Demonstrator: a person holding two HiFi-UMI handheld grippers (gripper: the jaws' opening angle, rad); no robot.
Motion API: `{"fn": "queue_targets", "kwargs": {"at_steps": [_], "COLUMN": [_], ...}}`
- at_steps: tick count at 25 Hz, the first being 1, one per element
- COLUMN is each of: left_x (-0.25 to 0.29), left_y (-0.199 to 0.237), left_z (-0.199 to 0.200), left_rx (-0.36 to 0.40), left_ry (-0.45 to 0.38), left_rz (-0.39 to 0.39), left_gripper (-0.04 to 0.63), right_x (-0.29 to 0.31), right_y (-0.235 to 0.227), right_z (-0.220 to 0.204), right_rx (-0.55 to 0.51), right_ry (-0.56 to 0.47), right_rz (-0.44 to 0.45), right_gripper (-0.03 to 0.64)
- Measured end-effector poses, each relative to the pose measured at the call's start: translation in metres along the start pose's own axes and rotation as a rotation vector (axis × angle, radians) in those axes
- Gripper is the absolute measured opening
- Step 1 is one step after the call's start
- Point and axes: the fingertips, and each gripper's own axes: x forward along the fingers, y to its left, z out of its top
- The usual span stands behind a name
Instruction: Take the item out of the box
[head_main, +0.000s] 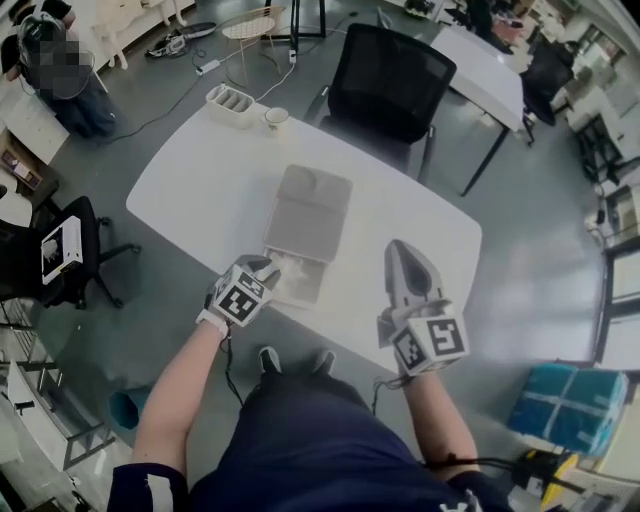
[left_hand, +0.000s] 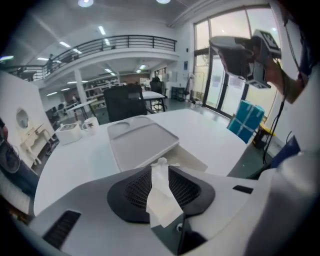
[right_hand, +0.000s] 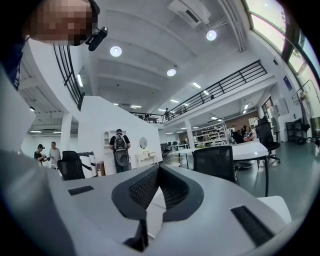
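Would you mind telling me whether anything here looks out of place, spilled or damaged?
Nothing stands out. The box lies open on the table, its lid folded back flat, and the left gripper is shut on a crumpled white tissue at its near end. Nothing is spilled or visibly damaged.

My right tool (right_hand: 158, 175) fills the lower half of the frame. Its dark ribbed pads (right_hand: 141, 189) are drawn together at the tips, with nothing gripped between them. Beyond it I see an open hall. A black mesh office chair (right_hand: 215, 162) stands just right of the tips, and an edge of white worktop (right_hand: 276, 206) shows low at the right. Farther off on the left, a person with a backpack (right_hand: 119, 150) faces a white wall, with another black chair (right_hand: 71, 169) nearby.
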Motion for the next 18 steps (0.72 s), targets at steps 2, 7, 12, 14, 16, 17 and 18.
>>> {"fn": "queue_targets", "kwargs": {"at_steps": [2,7,12,14,16,17,18], "left_x": [0.015,0.051,0.075,0.081,0.087,0.089,0.091], "left_y": [-0.004,-0.011,-0.021,-0.025,-0.028,-0.03,-0.031], "left_z": [-0.007,-0.018,-0.026,-0.029,-0.033,-0.035,-0.037], "left_rx": [0.09,0.241,0.359,0.398,0.435,0.451,0.464], "left_ry": [0.068,0.175,0.252,0.281,0.311,0.325,0.336], "left_rz": [-0.03,-0.089,-0.125,-0.135,-0.144,-0.148,-0.15], "left_gripper": [0.137,0.144,0.146,0.147,0.146,0.146,0.146], "right_x": [-0.003,-0.013,-0.026,-0.03,-0.033,-0.034,-0.036], "right_y": [-0.006,-0.02,-0.028,-0.032,-0.034,-0.035,-0.036], "right_z": [-0.002,-0.01,-0.012,-0.01,-0.009,-0.009,-0.009], "right_rx": [0.006,0.019,0.022,0.022,0.021,0.02,0.02], "right_ry": [0.001,0.003,0.006,0.003,-0.001,-0.002,-0.004], "right_rz": [-0.035,-0.116,-0.178,-0.2,-0.217,-0.225,-0.232], "right_gripper": [0.008,0.008,0.008,0.008,0.008,0.008,0.008]}}
